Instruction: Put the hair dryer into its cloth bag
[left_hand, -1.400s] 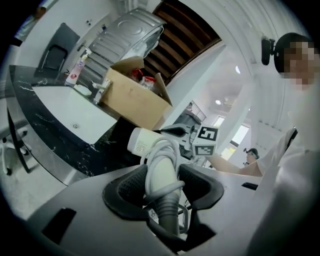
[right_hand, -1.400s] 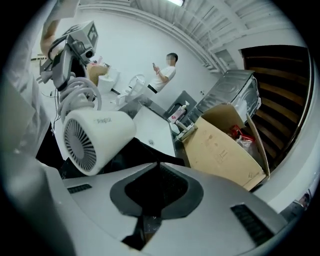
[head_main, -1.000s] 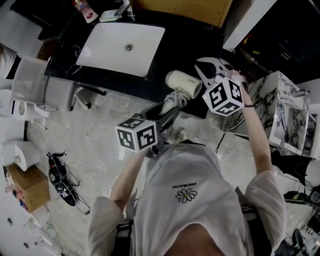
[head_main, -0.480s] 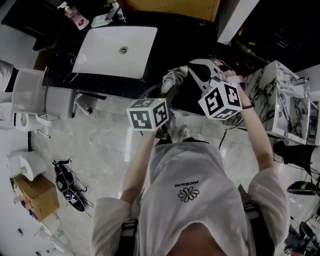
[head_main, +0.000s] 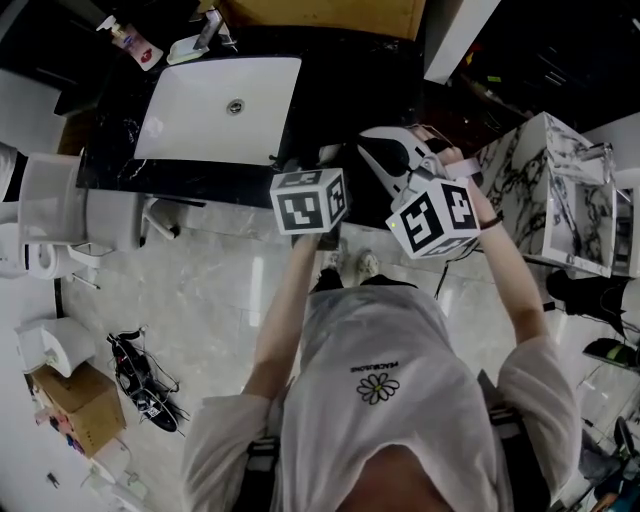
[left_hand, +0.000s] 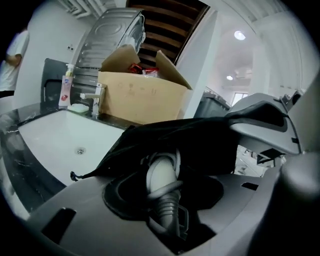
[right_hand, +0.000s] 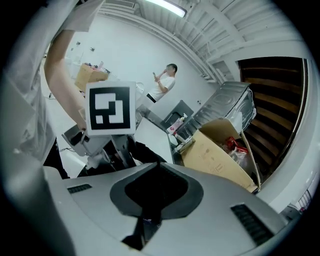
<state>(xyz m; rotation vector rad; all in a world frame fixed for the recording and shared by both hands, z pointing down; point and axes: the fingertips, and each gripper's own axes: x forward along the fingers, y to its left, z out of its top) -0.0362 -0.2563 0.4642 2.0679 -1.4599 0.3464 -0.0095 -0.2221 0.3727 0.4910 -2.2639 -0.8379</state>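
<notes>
We stand over a black countertop (head_main: 345, 70) with a white sink (head_main: 215, 105) set in it; in the left gripper view an open cardboard box (left_hand: 140, 97) rises behind the basin. In front of us, held up above the counter's edge between the two tools, is the black cloth bag (left_hand: 192, 137), limp and creased, a thin drawstring trailing off its left side. It is drawn over most of the hair dryer (left_hand: 161, 172), so we see only the pale, rounded handle end poking from the bag's mouth, its cord looped around it and a ribbed grey sleeve below. The left gripper (left_hand: 165, 200) clasps that handle end. The right gripper (right_hand: 150, 220) is pinched tight on a fold of the bag's black fabric.
</notes>
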